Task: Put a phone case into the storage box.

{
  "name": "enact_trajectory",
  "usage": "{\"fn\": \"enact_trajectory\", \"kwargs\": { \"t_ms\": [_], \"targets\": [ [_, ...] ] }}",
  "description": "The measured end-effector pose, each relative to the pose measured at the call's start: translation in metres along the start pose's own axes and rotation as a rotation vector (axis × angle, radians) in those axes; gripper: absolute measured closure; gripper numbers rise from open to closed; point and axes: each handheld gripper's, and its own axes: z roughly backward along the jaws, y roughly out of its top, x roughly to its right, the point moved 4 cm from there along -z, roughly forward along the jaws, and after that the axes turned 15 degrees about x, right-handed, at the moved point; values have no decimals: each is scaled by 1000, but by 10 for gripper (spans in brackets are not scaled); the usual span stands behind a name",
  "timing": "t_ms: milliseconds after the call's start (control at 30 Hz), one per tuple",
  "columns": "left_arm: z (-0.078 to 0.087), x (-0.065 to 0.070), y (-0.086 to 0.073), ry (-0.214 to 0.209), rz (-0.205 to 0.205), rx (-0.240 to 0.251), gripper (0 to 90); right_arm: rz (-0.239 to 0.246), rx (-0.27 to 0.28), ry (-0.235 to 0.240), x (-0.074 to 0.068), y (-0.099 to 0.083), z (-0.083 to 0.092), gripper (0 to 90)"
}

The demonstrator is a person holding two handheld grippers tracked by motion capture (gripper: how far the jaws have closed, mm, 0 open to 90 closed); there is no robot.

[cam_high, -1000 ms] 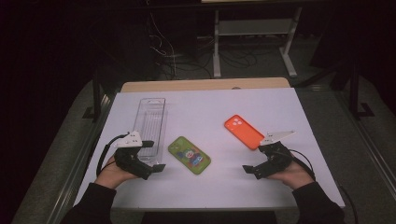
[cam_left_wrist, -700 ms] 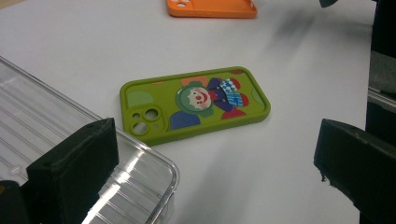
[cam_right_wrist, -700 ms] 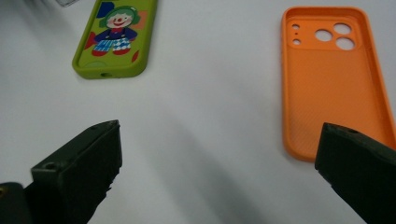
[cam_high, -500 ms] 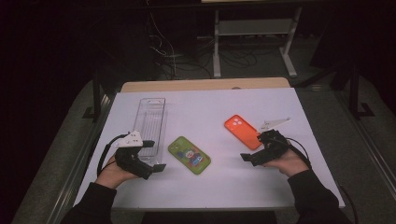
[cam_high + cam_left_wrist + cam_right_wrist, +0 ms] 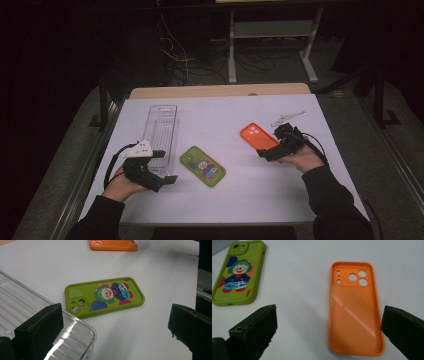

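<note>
Evidently approach: right gripper (image 5: 327, 332), jaws apart, faces orange case (image 5: 354, 307) at centre frame; closing follows. Left gripper (image 5: 112, 335) likewise apart.

On the table (image 5: 225, 112), the tray (image 5: 161, 130) lies left, one phone case (image 5: 202, 166) centre, another (image 5: 258, 136) right, seemingly apart.

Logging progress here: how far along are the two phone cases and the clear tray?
Nothing looks done: the tray holds no case. In hand: the open right gripper is at the orange case, not gripping it. Left: the green case lies untouched on the table; the left gripper is open beside the tray.
</note>
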Motion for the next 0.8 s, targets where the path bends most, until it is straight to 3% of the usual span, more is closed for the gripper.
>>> {"fn": "enact_trajectory", "kwargs": {
  "t_ms": [400,800],
  "targets": [
    [0,0,1,-2,3,3,0,-41,-8,-28,21,12,-21,16],
    [0,0,1,-4,9,4,0,-62,-87,-23,31,5,-45,19]
  ]
}}
